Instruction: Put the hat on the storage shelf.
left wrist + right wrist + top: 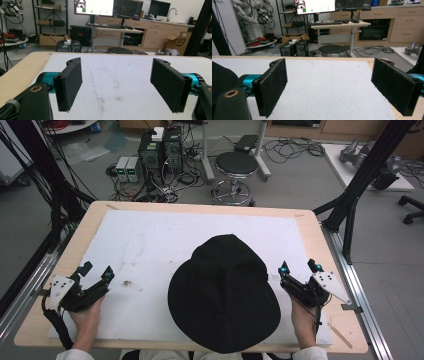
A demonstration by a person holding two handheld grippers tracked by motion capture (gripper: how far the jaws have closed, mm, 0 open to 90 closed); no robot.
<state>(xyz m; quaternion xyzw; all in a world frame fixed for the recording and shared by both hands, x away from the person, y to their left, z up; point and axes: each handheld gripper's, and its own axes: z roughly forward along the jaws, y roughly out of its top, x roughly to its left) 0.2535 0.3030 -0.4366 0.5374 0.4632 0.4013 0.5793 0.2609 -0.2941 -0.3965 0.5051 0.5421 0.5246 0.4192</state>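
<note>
Left gripper (pixel 96 271) sits at the table (pixel 60 265) edge, jaws spread wide, nothing between them; stained white mat (pixel 117 75) ahead of it. Right gripper (pixel 299 267) likewise wide open and empty. Black bucket hat (pixel 223 292) lies flat on the mat between the two grippers, its brim just beside the right gripper, farther from the left. Readable text: "SFJ" on a cardboard box (pixel 178 42) beyond the left gripper. Monitor (pixel 315 6) text too small to read.

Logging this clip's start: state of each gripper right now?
Left gripper: open, holding nothing, over the white mat.
Right gripper: open, holding nothing, beside the black hat.
</note>
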